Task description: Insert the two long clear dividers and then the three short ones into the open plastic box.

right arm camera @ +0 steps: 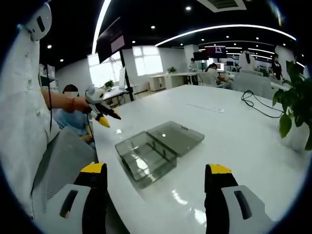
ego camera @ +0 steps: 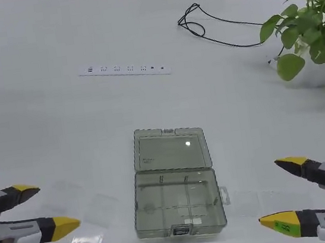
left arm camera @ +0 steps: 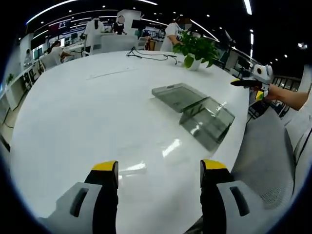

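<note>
In the head view, your left gripper (ego camera: 54, 206) sits low on the left. Its jaws are spread wide with nothing between them. Your right gripper (ego camera: 272, 193) sits low on the right, just as wide and just as empty. The plastic box (ego camera: 169, 151) lies open on the tabletop (ego camera: 61, 123) between the two grippers, a little ahead of both and touching neither. Its lid is folded flat on the side away from you. Faint clear pieces (ego camera: 93, 209) lie just ahead of the left gripper, between it and the box. A clear strip (ego camera: 253, 196) lies between the box and the right gripper. Both are too faint to tell long from short. Well beyond the box are a power strip (ego camera: 124, 69), a black cable (ego camera: 210, 28) and, ahead of the right gripper, a plant (ego camera: 309, 30).

In the left gripper view, your left gripper (left arm camera: 158, 165) hangs over bare tabletop with its jaws parted. The box (left arm camera: 178, 93) is ahead and to its right, well apart. The right gripper (left arm camera: 251, 82) is past the box.

In the right gripper view, your right gripper (right arm camera: 156, 169) is spread and holds nothing. The box (right arm camera: 176, 136) is straight ahead of its jaws, near but not touching. The left gripper (right arm camera: 101, 116) is beyond it, to the left.
</note>
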{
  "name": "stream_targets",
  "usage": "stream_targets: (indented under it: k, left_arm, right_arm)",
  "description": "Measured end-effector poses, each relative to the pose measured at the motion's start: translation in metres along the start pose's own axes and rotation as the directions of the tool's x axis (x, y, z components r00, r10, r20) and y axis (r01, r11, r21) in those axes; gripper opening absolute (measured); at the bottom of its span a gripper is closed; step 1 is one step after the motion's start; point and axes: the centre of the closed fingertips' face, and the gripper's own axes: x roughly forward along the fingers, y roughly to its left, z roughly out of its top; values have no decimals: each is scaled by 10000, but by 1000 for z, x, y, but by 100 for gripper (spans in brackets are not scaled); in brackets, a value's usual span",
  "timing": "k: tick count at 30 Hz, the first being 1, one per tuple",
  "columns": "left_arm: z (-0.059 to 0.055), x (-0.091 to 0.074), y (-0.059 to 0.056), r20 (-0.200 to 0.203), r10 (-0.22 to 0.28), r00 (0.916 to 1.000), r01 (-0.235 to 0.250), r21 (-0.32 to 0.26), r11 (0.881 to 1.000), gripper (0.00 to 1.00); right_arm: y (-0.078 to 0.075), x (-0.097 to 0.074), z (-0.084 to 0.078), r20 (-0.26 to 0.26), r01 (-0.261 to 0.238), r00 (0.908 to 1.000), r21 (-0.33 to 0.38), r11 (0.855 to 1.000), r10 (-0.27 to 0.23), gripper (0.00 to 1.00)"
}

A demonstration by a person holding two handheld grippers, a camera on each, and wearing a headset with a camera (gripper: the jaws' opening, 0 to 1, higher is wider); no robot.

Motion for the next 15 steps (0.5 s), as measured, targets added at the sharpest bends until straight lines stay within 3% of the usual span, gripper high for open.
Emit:
stream_targets:
  k: [1, 5, 7, 9, 15]
  left_arm:
    - [-4, 1, 4, -267, 144, 9995, -147, -112, 9998, 66]
    - [-10, 3, 10, -693, 391, 9968, -409, -237, 9989, 63]
    - [-18, 3, 16, -1157, 614, 9914, -659, -352, 9972, 59]
    - [-20, 6, 17, -1257, 625, 9901, -667, -295, 9973, 55]
    - [-35, 11, 23, -2142, 929, 9724, -1009, -267, 9945, 54]
  right_arm:
    - [0, 0, 0, 17, -13, 10000, 5, 10000, 13, 83]
    - [-2, 1, 1, 29, -19, 10000, 3, 10000, 19, 83]
    - [-3, 1, 1, 44, -27, 10000, 28, 10000, 27, 83]
    - [-3, 2, 0, 40, -51, 10000, 40, 10000, 51, 82]
    - [-3, 4, 0, 94, -73, 9999, 97, 9999, 72, 82]
